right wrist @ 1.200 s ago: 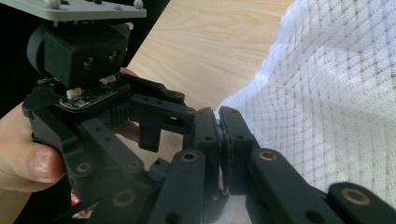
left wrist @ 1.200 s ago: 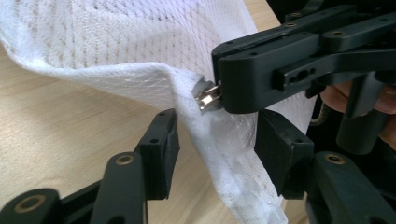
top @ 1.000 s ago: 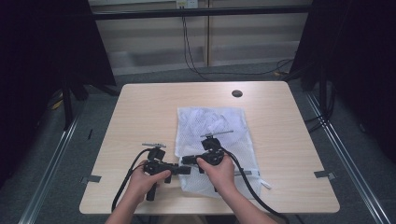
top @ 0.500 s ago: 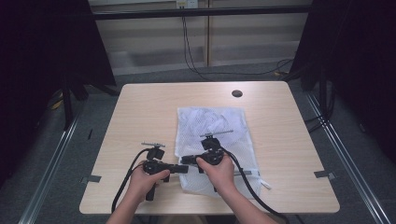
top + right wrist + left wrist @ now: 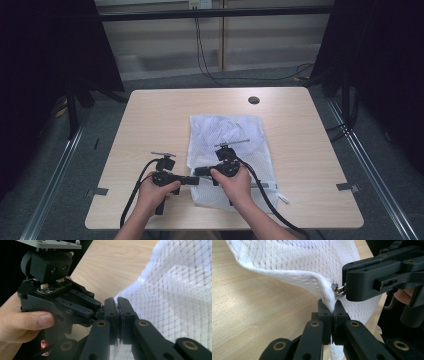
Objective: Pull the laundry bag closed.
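Pale wooden table (image 5: 150, 125), grey floor (image 5: 60, 165).

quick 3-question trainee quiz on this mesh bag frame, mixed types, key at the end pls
1. True or false: the left gripper is shut on the white mesh bag.
2. What small metal part does the right gripper pinch at the bag's edge? A) zipper pull B) button C) clip
3. Where on the table is the dark round hole: far edge or near edge?

Key: 1 true; 2 A; 3 far edge.
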### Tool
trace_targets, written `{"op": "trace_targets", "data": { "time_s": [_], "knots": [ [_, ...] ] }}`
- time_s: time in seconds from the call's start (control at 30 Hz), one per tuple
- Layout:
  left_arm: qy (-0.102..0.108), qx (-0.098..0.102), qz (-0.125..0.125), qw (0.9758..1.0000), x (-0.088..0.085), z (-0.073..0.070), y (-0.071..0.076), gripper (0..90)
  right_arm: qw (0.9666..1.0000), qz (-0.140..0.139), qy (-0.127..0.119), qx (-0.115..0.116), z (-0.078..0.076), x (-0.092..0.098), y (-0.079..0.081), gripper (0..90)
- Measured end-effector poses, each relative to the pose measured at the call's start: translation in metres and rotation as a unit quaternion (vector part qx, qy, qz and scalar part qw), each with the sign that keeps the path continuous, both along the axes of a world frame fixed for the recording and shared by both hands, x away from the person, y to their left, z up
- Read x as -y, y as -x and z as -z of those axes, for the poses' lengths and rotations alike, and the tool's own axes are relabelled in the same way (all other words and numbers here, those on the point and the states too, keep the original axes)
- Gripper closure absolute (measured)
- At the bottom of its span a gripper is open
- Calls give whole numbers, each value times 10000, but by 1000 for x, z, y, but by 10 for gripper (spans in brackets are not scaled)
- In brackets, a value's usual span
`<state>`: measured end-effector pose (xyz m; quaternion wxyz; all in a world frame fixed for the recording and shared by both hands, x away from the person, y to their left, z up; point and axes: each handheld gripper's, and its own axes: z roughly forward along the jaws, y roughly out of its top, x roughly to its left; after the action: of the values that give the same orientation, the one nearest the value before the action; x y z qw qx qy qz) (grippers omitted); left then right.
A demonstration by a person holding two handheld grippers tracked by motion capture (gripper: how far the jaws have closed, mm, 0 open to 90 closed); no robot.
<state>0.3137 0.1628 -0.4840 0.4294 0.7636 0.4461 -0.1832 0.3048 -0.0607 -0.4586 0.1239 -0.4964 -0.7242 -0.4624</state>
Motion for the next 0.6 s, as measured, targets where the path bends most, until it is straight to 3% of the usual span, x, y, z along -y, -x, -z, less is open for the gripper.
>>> {"op": "trace_targets", "data": {
  "time_s": [0.23,0.6],
  "knots": [
    [50,-189,-110,9997,-1,-2,1,885,10000,-28,-6,-18,0,0,0,868],
    [54,-184,-123,9997,-5,-6,1,887,10000,-71,-26,-40,-2,6,1,869]
  ]
}}
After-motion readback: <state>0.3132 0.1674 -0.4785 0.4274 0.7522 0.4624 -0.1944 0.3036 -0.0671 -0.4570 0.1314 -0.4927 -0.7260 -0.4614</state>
